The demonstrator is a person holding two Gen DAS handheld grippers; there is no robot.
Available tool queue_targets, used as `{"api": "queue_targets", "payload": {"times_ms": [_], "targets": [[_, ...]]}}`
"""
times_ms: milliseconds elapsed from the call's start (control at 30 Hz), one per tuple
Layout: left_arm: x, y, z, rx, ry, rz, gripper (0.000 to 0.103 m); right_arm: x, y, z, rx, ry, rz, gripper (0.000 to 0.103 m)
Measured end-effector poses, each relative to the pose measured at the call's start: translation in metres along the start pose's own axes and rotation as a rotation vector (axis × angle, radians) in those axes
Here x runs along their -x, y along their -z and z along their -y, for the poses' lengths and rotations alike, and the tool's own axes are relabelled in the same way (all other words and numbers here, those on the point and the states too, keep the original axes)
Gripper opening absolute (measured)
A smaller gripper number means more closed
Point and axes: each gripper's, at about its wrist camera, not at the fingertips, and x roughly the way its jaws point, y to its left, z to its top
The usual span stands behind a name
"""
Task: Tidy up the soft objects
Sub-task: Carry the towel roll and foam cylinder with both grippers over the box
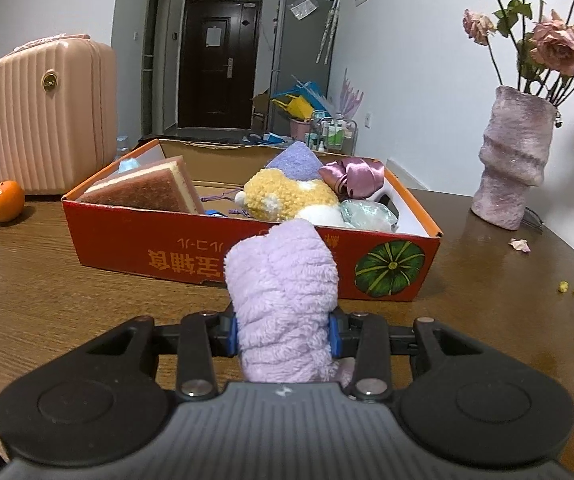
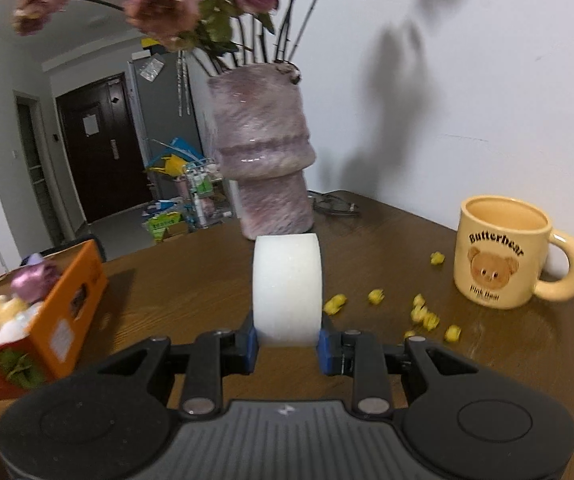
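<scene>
My left gripper (image 1: 283, 338) is shut on a fluffy lilac plush roll (image 1: 283, 292), held above the table just in front of the red cardboard box (image 1: 215, 248). Inside the box lie a layered brown sponge (image 1: 147, 190), a yellow plush toy (image 1: 287, 196), a purple cloth (image 1: 297, 160), a satin pink bow (image 1: 353, 174) and a pale green bundle (image 1: 369, 214). My right gripper (image 2: 287, 346) is shut on a white foam block (image 2: 287, 288), over the table before the vase. The same box (image 2: 59, 308) sits at that view's left edge.
A mottled purple vase (image 1: 511, 160) (image 2: 265, 160) of dried roses stands at the table's right. A cream bear mug (image 2: 503, 252) and several scattered yellow bits (image 2: 423, 314) lie near the right gripper. An orange (image 1: 5, 201) and a pink suitcase (image 1: 39, 116) are at the left.
</scene>
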Motion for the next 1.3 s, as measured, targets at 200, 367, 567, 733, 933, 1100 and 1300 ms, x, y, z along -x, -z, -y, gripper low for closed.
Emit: {"api": "queue_targets", "payload": {"times_ms": [200,367,567,733,933,1100,1300], "targets": [[0.016,0.005,-0.009,-0.023,0.029,0.021,0.039,0.033,0.018,-0.023,0.031,-0.022,0.025,0.028],[0.030,0.008,-0.019,-0.028,0.049,0.036,0.039,0.056,0.032,-0.043,0.043,-0.056,0.042,0.028],[0.043,0.012,-0.034,-0.041,0.053,0.049,0.039,0.074,0.050,-0.066,0.051,-0.098,0.043,0.028],[0.052,0.014,-0.047,-0.047,0.057,0.059,0.039,0.087,0.063,-0.087,0.072,-0.137,0.044,0.028],[0.062,0.017,-0.061,-0.054,0.053,0.078,0.039,0.104,0.071,-0.116,0.109,-0.203,0.062,0.028],[0.070,0.018,-0.074,-0.059,0.052,0.093,0.039,0.112,0.080,-0.142,0.145,-0.251,0.069,0.028],[0.075,0.015,-0.087,-0.057,0.047,0.116,0.039,0.118,0.087,-0.171,0.180,-0.297,0.084,0.028]]}}
